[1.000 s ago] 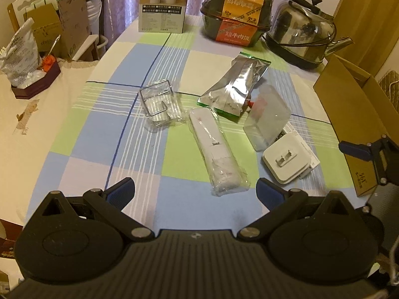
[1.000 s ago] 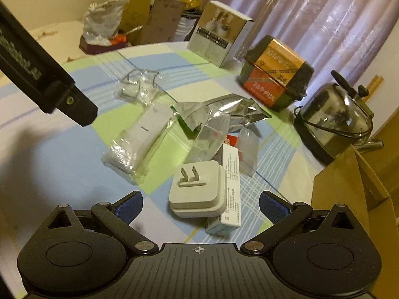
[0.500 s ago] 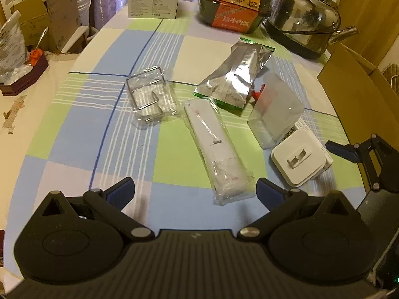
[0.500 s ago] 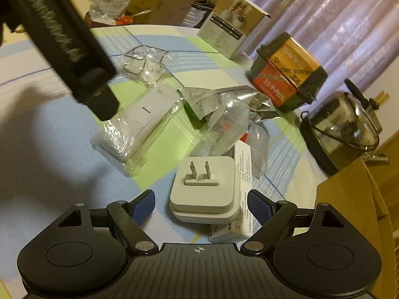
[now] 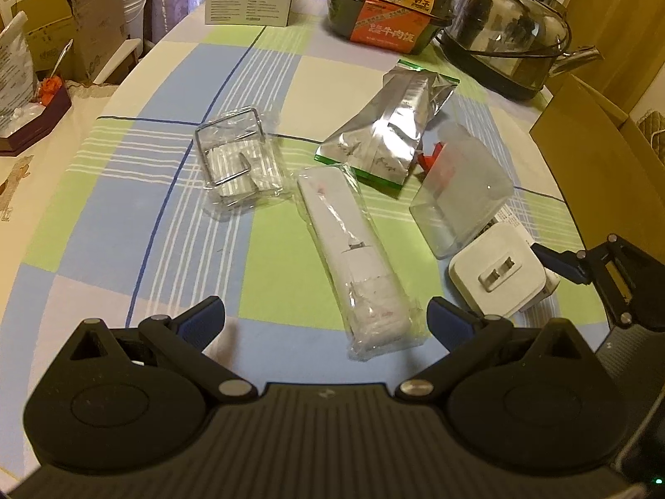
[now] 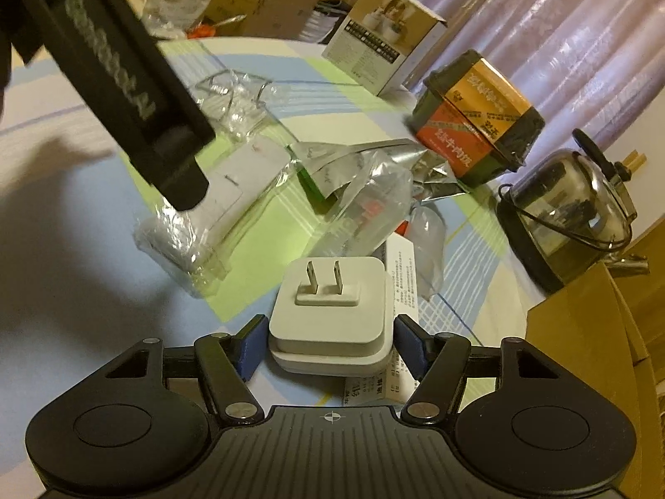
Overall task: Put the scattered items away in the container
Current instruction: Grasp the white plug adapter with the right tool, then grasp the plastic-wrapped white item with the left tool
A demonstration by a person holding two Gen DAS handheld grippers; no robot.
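Your right gripper (image 6: 330, 347) has closed in since half a second ago: its blue pads (image 6: 251, 347) now sit just beside both flanks of the square white plug adapter with two metal prongs (image 6: 332, 312), though you cannot tell whether they touch it. The adapter rests on a white printed box (image 6: 401, 287), mostly hidden beneath it, on the checked blue-and-green tablecloth (image 5: 124, 216). Your left gripper (image 5: 326, 318) has dropped nearer the long white item in clear plastic wrap (image 5: 353, 258), jaws spread wide. The brown cardboard box (image 5: 598, 158) is cut off at the right edge.
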